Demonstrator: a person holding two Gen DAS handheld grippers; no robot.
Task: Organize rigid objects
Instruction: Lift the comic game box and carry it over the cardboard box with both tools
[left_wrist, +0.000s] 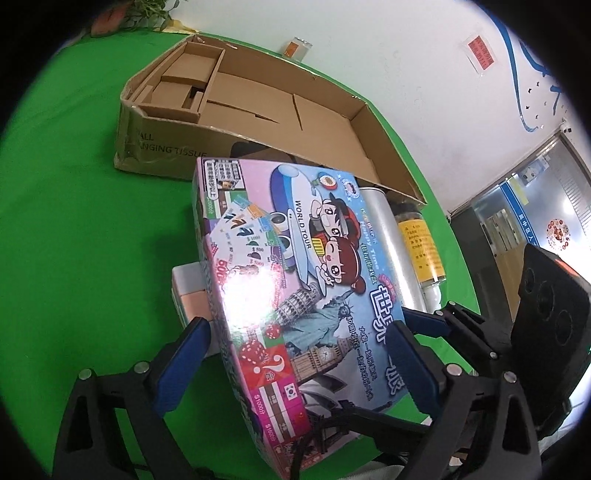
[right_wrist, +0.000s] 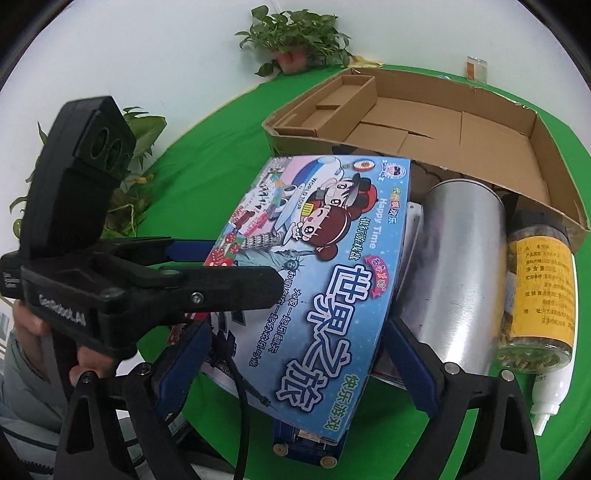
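The step in hand looks like carrying the game box (left_wrist: 295, 280) toward the open cardboard box (left_wrist: 280, 110) at the back of the green bench (left_wrist: 74, 229); the game box is tilted, its printed lid facing up, and it seems lifted at the near end, though its far edge may rest on the things beneath it.

The left claw (left_wrist: 299, 369) is spread wide across the near end of the game box, its blue pads (left_wrist: 181, 365) touching or almost touching the two long sides; whether it truly bears the load I cannot tell; the right claw (right_wrist: 295, 369) straddles the same box from the other side, equally wide, pads beside the box edges.

A silver cylinder (right_wrist: 454, 273) lies just beside the game box, a yellow-labelled jar (right_wrist: 539, 295) beyond it, and a white squeeze bottle (right_wrist: 546, 398) near the jar; all lie in front of the cardboard box.

The next move likely calls for both claws to keep the box level, raise it over the near wall, and lower it flat onto the bare floor of the cardboard box.
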